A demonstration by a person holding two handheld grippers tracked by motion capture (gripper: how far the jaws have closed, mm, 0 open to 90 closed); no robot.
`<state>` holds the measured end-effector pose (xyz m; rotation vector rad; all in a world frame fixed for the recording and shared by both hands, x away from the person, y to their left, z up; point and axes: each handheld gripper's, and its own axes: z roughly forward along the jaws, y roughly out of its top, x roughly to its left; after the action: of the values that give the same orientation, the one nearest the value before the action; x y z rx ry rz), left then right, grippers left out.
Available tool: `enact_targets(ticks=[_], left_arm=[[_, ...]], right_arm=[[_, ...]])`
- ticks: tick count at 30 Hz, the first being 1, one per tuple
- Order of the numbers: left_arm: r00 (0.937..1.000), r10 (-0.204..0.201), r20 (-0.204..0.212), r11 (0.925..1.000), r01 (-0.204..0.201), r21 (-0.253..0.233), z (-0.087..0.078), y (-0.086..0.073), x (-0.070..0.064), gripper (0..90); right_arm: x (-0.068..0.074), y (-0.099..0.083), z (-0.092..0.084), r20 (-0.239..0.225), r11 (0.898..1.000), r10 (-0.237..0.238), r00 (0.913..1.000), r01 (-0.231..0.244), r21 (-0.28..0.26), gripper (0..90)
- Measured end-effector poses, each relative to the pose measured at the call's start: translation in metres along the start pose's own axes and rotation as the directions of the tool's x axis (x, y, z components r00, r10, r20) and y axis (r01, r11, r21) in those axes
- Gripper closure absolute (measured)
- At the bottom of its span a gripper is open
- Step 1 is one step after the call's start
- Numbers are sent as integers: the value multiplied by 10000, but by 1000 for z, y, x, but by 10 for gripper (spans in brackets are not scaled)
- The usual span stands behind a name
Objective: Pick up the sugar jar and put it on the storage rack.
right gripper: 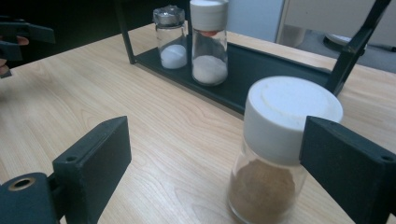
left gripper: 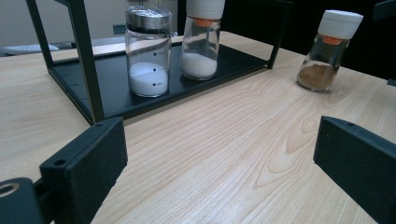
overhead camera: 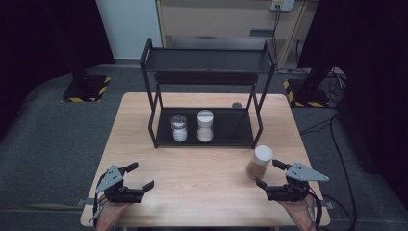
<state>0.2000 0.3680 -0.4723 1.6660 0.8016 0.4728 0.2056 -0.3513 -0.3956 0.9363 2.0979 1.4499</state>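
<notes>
The right tongs (overhead camera: pixel 268 175) stand released around the white-capped glass jar of brown powder (overhead camera: pixel 259 162) on the light wooden surface (overhead camera: pixel 202 168); the left tongs (overhead camera: pixel 140 176) rest released.

A clear glass spice jar (right gripper: pixel 275 154) with a wide white cap stands upright on the tabletop (right gripper: pixel 177 140), its lower half filled with brown powder. It sits between the right gripper's (overhead camera: pixel 273 173) spread fingers (right gripper: pixel 348 170), close against the one on the right, the other well apart.
</notes>
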Motion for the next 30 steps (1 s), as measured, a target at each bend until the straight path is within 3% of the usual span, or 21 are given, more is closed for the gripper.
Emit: enact_targets(ticks=[16, 30], left_arm=[[9999, 90, 44, 9999, -90, -92, -2, -1, -1, 20], [10000, 64, 32, 9999, -64, -116, -2, -1, 0, 20]], right_arm=[[1, -20, 2, -88, 9999, -101, 9999, 101, -69, 93], [-1, -23, 4, -64, 10000, -22, 10000, 22, -7, 91]])
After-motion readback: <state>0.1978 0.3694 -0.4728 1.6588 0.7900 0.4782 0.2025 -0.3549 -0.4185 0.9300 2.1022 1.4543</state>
